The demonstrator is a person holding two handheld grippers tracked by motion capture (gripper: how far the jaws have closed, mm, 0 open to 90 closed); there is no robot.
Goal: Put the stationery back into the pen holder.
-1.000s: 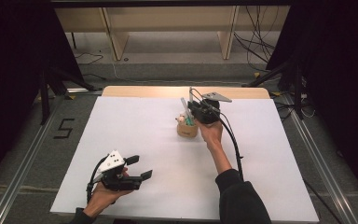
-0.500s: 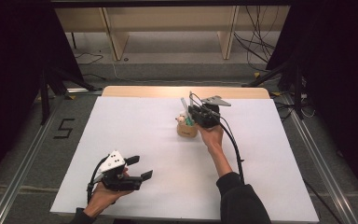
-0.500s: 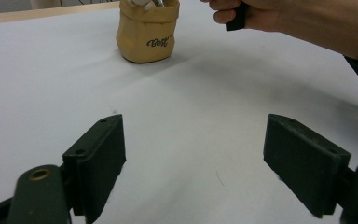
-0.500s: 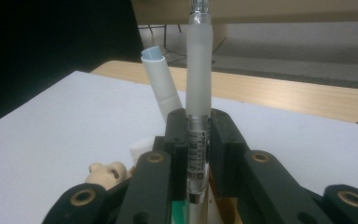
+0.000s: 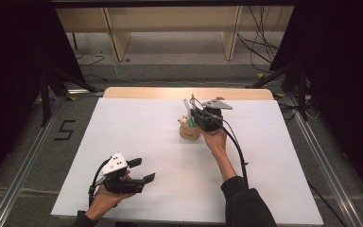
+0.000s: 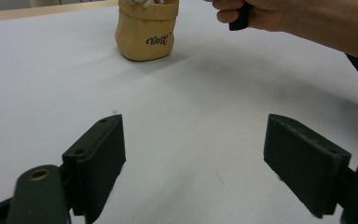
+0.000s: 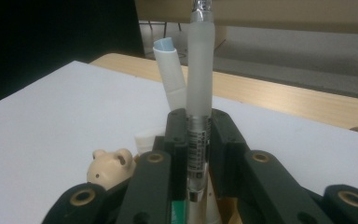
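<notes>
Your right gripper (image 7: 198, 140) is clamped on a pen (image 7: 199, 74), held upright just over the tan cup (image 5: 189, 132) near the far middle of the white table (image 5: 274, 189). Whether that pen is going in or coming out, I can't say; either way it looks mid-step, its lower end hidden behind the jaws. A white marker (image 7: 170, 72) leans in the cup beside a little pig figure (image 7: 109, 168). Your left gripper (image 5: 139, 170) rests near the front edge, jaws wide apart, holding nothing.
</notes>
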